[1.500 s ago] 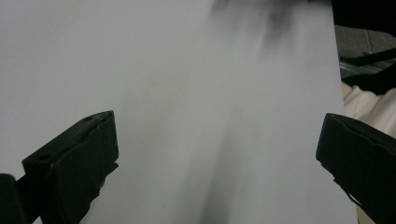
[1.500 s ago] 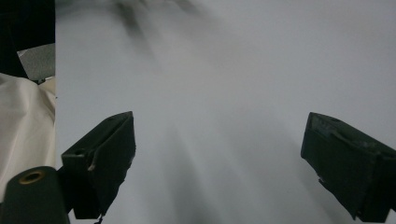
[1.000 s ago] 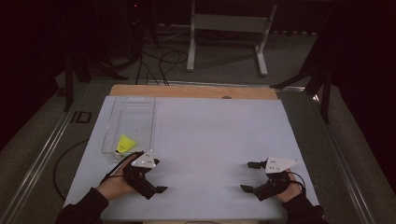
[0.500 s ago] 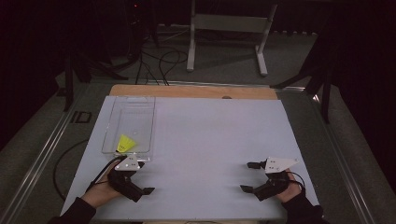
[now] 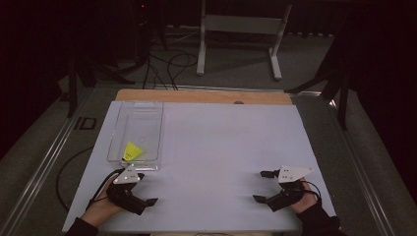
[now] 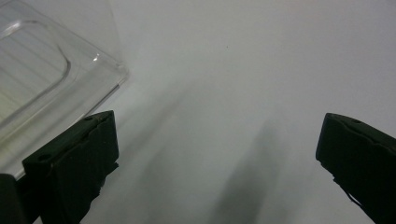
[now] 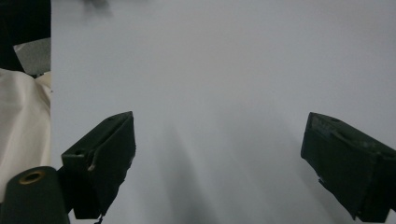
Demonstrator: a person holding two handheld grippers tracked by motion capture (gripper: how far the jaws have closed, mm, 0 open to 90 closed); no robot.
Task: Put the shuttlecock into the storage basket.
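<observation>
The left gripper [image 5: 145,189] rests low over the near left part of the white counter [image 5: 221,147], held in the person's left hand [image 5: 101,209], with its jaws spread wide and nothing between them. In the left gripper view the two black jaws stand far apart over bare white surface, and the near corner of the clear plastic tray [image 6: 56,79] shows just beyond the left-hand jaw, close to it but not touching as far as can be told. From the high view the clear plastic tray [image 5: 120,135] lies lengthwise along the left side of the counter, its near end just ahead of the left gripper. Inside it, toward the near end, lies a yellow shuttlecock [image 5: 132,151], tipped on its side on the tray floor. The right gripper [image 5: 263,187] sits over the near right part of the counter, well apart from the tray and from the other gripper, held in the person's right hand [image 5: 307,204]; its jaws are likewise released and wide, empty. The right gripper view shows both jaws spread over plain white counter, with a fold of pale cloth [image 7: 21,126] at the left edge. Each gripper carries a grey three-cornered plate on top, and a dark cable trails from the left one off toward the counter's left edge. Beyond the far edge of the counter stands a grey metal frame [image 5: 241,39] on the floor.
</observation>
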